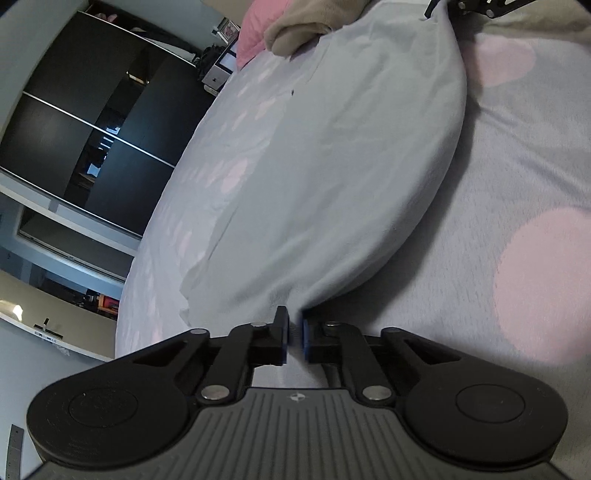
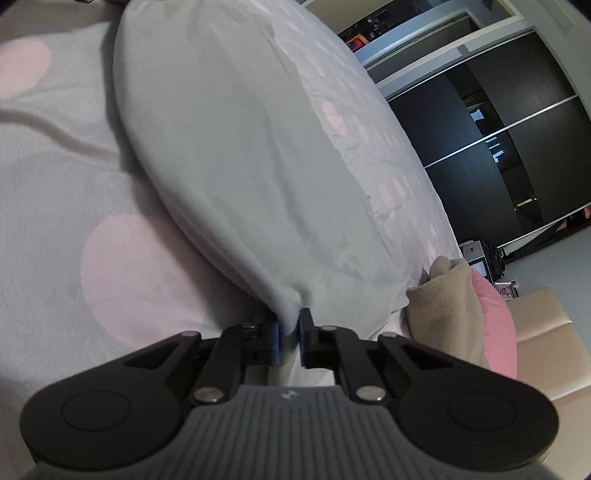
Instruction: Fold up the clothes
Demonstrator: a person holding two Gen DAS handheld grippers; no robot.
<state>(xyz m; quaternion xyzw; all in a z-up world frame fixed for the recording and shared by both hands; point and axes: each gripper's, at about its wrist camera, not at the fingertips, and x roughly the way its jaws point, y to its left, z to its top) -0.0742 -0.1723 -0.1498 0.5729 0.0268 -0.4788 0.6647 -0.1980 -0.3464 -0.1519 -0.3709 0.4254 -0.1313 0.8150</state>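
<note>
A pale grey-blue garment (image 1: 332,166) lies spread on a bed cover with pink dots (image 1: 535,280). My left gripper (image 1: 294,334) is shut on the garment's near corner, the cloth pinched between its blue pads. At the far top right of the left wrist view, the right gripper (image 1: 448,7) holds the opposite corner. In the right wrist view the same garment (image 2: 240,147) stretches away, and my right gripper (image 2: 290,338) is shut on its near corner, a tuft of cloth bunched between the pads.
A beige cloth (image 1: 299,29) and a pink pillow (image 1: 255,29) lie at the bed's head, also the beige cloth (image 2: 450,306) and pink pillow (image 2: 498,325) on the right. A dark sliding wardrobe (image 1: 92,122) stands beyond the bed's edge. A beige headboard (image 2: 546,339) is at right.
</note>
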